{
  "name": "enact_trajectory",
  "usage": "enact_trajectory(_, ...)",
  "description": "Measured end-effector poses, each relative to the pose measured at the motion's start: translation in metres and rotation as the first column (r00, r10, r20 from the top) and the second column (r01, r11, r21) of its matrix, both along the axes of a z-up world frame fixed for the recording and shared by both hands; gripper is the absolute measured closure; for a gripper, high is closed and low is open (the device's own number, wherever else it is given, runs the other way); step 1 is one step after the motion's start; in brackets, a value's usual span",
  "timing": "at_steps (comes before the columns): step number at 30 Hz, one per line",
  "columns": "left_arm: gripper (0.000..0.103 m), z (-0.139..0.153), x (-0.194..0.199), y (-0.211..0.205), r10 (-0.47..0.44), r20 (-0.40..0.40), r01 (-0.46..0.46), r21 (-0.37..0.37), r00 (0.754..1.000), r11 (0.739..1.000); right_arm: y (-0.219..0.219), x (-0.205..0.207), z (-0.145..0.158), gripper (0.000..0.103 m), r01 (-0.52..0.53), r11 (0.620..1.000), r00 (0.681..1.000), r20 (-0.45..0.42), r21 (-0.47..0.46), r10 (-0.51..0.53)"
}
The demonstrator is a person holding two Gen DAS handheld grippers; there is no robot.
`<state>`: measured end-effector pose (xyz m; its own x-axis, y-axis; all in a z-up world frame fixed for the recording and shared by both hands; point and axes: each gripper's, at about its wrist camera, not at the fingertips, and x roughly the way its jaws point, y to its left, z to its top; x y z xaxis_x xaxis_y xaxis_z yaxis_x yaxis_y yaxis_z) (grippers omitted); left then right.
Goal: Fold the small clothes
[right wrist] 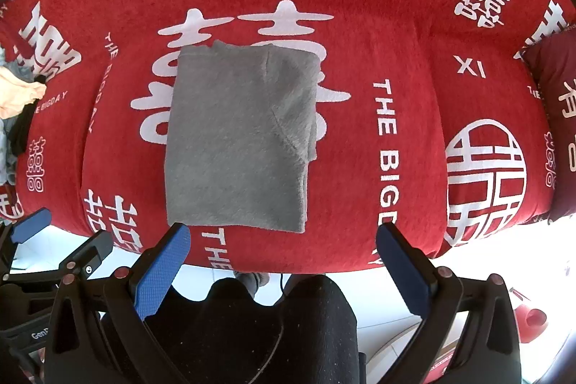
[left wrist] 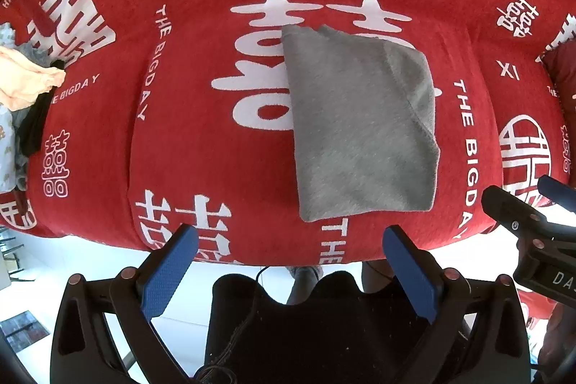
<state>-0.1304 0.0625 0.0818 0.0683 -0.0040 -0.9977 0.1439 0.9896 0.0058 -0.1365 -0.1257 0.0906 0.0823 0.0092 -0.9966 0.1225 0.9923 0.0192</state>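
While both tools hang just off the near edge of the red printed cover [right wrist: 414, 24], the grey garment [right wrist: 239, 135] lies flat on it, already folded into a compact rectangle with its long axis running away from the person — near short edge towards the tools, far edge up among the big white characters. The left tool [left wrist: 289, 240] has its blue pads spread wide with nothing between them, and the right tool [right wrist: 282, 238] is spread and empty likewise. In the right wrist view the garment sits almost straight ahead, its near edge just beyond the fingertips and slightly left of centre; in the left wrist view it lies ahead and a little to the right. So the right tool looks the nearer and better lined up, though the difference is small. A diagonal seam and a doubled layer show along the garment's right side, which reads as an earlier fold. A pile of other clothes [left wrist: 21, 89] waits at the far left, well apart. Whether another fold is intended, or the piece is finished, I cannot say.
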Motion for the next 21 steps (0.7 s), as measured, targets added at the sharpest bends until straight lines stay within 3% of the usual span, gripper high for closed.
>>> enact_trajectory(21,0.0,0.0035,-0.0005,0.0043,-0.006,0.032,0.005,0.019,0.999,1.0,0.005,-0.0032,0.0016,0.0,-0.001,1.0,1.0,0.006,-0.011,0.001)
